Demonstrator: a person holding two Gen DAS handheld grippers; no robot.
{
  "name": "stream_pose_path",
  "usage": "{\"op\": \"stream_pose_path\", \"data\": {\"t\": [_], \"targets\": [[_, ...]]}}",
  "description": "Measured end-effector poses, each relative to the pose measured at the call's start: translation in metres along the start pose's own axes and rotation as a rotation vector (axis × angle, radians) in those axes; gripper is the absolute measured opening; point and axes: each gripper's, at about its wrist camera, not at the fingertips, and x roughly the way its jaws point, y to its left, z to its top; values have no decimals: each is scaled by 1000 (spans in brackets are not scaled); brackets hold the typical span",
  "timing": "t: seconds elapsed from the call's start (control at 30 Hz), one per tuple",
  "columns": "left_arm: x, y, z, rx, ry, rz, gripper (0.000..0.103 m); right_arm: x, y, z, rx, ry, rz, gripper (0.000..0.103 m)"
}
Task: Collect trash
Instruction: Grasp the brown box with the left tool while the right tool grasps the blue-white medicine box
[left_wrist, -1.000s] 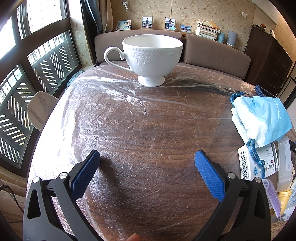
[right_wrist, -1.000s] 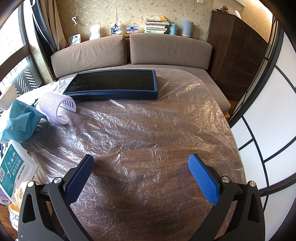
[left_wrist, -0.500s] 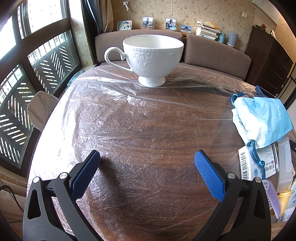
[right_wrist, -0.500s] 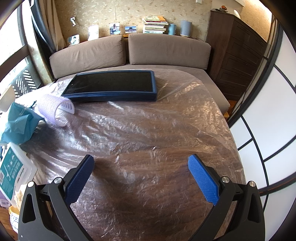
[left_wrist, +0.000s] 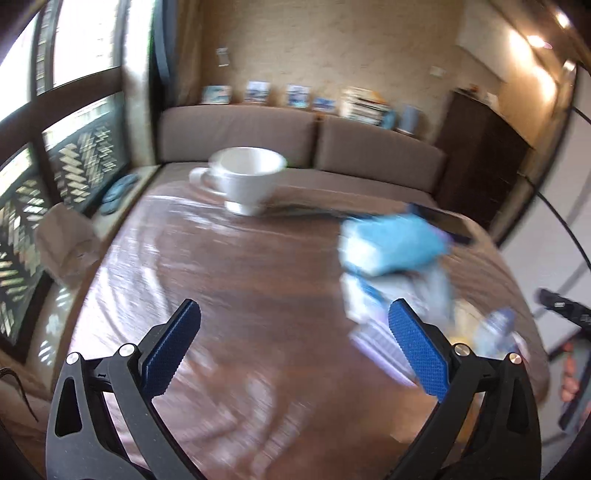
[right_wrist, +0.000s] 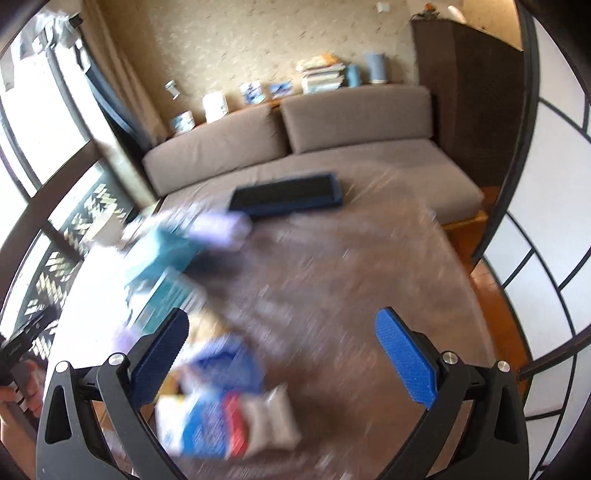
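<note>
The right gripper (right_wrist: 282, 354) is held wide open and empty above the table (right_wrist: 369, 295); the left gripper (left_wrist: 295, 347) likewise. A blurred blue-and-white packet (right_wrist: 225, 413) lies at lower left of the right view — reaching appears under way, and lowering over it is called for next.

Left gripper (left_wrist: 293, 349): fingers spread wide, nothing between them. Right gripper (right_wrist: 286, 354): fingers likewise wide apart, empty. Both views motion-blurred.

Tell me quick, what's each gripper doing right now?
Left gripper: open, holding nothing.
Right gripper: open, holding nothing.
</note>
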Motion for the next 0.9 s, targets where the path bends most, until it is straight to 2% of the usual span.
{"op": "stream_pose_path", "data": {"t": [0.23, 0.37, 0.57, 0.67, 0.77, 0.83, 0.9], "targets": [[-27, -66, -32, 140, 20, -155, 102, -13, 45, -58, -194, 23, 21, 99], [-15, -84, -43, 207, 49, -158, 102, 0, 61, -75, -318, 22, -72, 99], [6, -97, -55, 260, 91, -151, 102, 17, 63, -78, -322, 16, -109, 99], [14, -97, -58, 257, 105, -147, 102, 23, 61, -80, -309, 19, -72, 99], [19, -96, -59, 252, 111, -149, 102, 28, 65, -82, -341, 13, -73, 99], [18, -94, -59, 253, 108, -152, 100, 29, 68, -84, -375, 7, -89, 91], [18, -93, -60, 255, 115, -162, 87, 31, 70, -85, -386, 14, -96, 80]]}}
